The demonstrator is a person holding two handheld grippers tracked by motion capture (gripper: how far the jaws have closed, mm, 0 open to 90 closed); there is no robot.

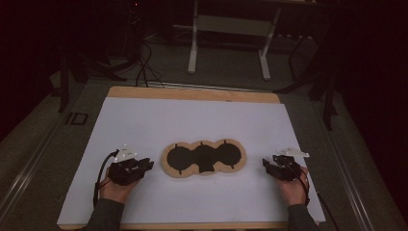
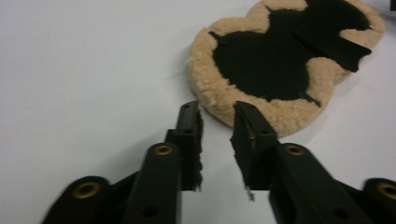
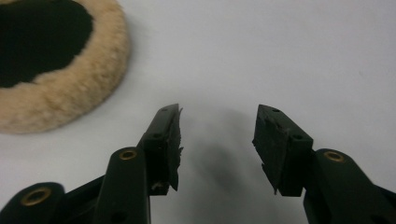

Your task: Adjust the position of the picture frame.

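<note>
On my left, the left gripper (image 1: 146,165) has narrowly parted jaws, nothing between them, just short of the fleece pad (image 1: 204,158) at mid-table. I'd slide one jaw under its fuzzy rim before squeezing. My right gripper (image 1: 266,163) waits beside it, open and empty.

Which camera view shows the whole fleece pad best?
The high view: the fleece pad lies whole on the white sheet, all three black rounds visible. The left gripper view shows most of it close up; the right gripper view shows one rounded end.
</note>
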